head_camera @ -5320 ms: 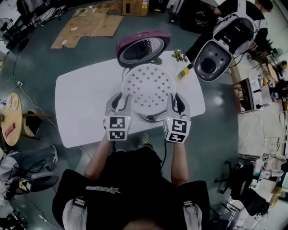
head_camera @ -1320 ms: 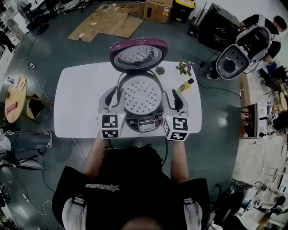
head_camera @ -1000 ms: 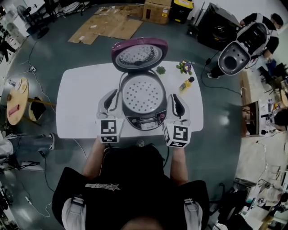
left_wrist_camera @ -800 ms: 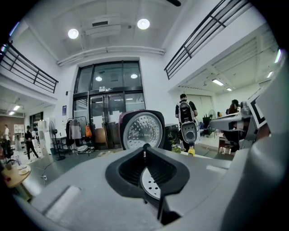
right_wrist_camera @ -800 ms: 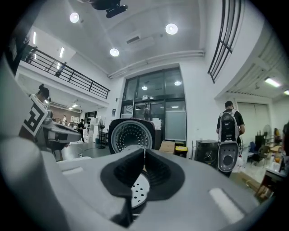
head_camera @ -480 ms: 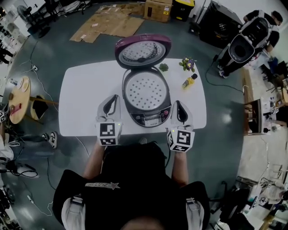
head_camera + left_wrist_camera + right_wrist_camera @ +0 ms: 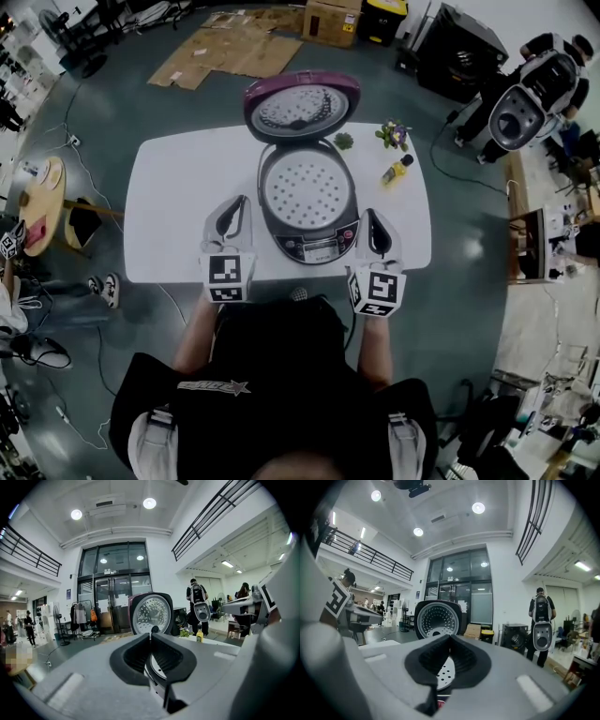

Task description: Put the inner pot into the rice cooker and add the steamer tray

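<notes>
The rice cooker stands open near the table's front edge, with its purple lid tipped back. A white perforated steamer tray lies in its mouth and hides whatever is beneath. My left gripper is shut and empty, level on the cooker's left and a little apart from it. My right gripper is shut and empty on the cooker's right. The left gripper view has the left gripper with the lid beyond it. The right gripper view has the right gripper, the tray and the lid.
The white table carries a yellow bottle and two small plants behind the cooker at the right. A round wooden stool stands at the left. People stand at the far right. Cardboard lies on the floor behind.
Earlier both grippers held the steamer tray above the cooker. It now rests in the cooker. Both grippers have let go, drawn back toward the table's front edge and shut.
</notes>
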Demonstrator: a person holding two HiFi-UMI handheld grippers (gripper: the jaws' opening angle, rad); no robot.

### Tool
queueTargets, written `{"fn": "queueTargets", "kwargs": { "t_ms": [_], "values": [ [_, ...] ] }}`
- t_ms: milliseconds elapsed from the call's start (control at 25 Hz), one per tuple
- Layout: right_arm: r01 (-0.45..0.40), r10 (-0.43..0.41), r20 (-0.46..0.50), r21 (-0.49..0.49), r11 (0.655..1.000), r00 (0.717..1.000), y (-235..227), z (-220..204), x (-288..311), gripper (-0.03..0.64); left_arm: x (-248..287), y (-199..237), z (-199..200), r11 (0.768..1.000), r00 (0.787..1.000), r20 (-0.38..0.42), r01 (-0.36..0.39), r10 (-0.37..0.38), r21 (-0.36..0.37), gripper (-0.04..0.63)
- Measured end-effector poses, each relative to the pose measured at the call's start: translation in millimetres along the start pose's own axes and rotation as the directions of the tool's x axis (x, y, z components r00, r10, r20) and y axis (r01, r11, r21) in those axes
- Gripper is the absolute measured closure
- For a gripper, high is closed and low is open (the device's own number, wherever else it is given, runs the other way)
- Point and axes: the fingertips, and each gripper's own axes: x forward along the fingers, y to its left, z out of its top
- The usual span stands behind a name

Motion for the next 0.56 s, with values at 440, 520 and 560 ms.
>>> {"fn": "queueTargets", "kwargs": {
  "t_ms": [440,520,560],
  "values": [
    [0.000,0.000,-0.004,-0.003,1.000,1.000,-0.8,-1.9,-1.7,0.611,0.3,-0.1,-1.9,1.000,1.000,-0.005,-0.001,0.001,0.005,0.575],
    [-0.002,0.002,-0.002,-0.001,1.000,1.000,-0.3,-1.7,-2.5,0.611,-0.6,0.0,-2.2,1.000,1.000,-0.005,-0.001,0.001,0.004,0.575],
    [-0.002,0.002,-0.001,-0.001,1.000,1.000,0.1,-1.6,-2.9,0.611,-1.0,0.1,-2.2,1.000,1.000,-0.004,-0.001,0.002,0.004,0.575]
  ]
}}
